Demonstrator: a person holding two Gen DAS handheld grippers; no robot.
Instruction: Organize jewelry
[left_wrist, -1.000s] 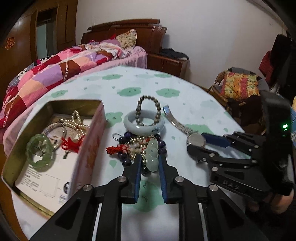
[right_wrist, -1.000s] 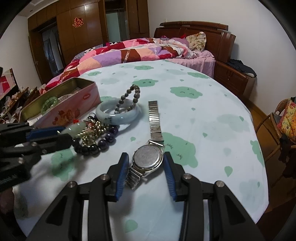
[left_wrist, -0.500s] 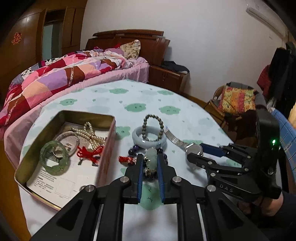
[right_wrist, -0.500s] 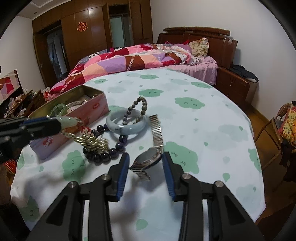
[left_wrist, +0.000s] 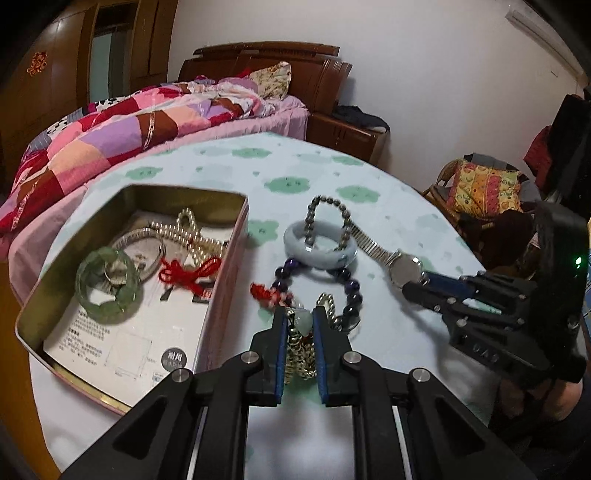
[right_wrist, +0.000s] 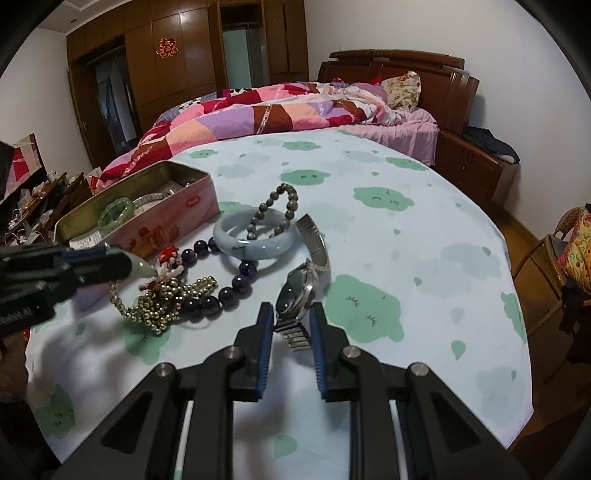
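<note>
i have both grippers loaded. my left gripper (left_wrist: 300, 326) is clenched on the pale green jade pendant (left_wrist: 303, 320), and its gold bead chain (right_wrist: 166, 301) trails down from the pendant to the tablecloth (right_wrist: 369, 221), partly draped over the purple bead bracelet (right_wrist: 229, 288). my right gripper (right_wrist: 291, 321) grasps the watch (right_wrist: 297, 293) by its case, tilted on edge, with the metal band (right_wrist: 316, 240) running away from me toward the pale jade bangle (right_wrist: 255, 236).

the relation that matters is the tin box (left_wrist: 229, 258): it sits toward the left edge of the table, its long axis running away from me, and its open mouth lies just to the left of my left gripper. the left hand is clearly the nearer one; the right has the whole cluster of beads between it and the tin.

my judgement is that the pendant goes in first, by lifting until the chain clears the purple beads and then swinging left over the near wall. the chain may snag the bracelet and drag it along. the green bangle (left_wrist: 109, 290) and red knot (left_wrist: 188, 273) already lie inside.
</note>
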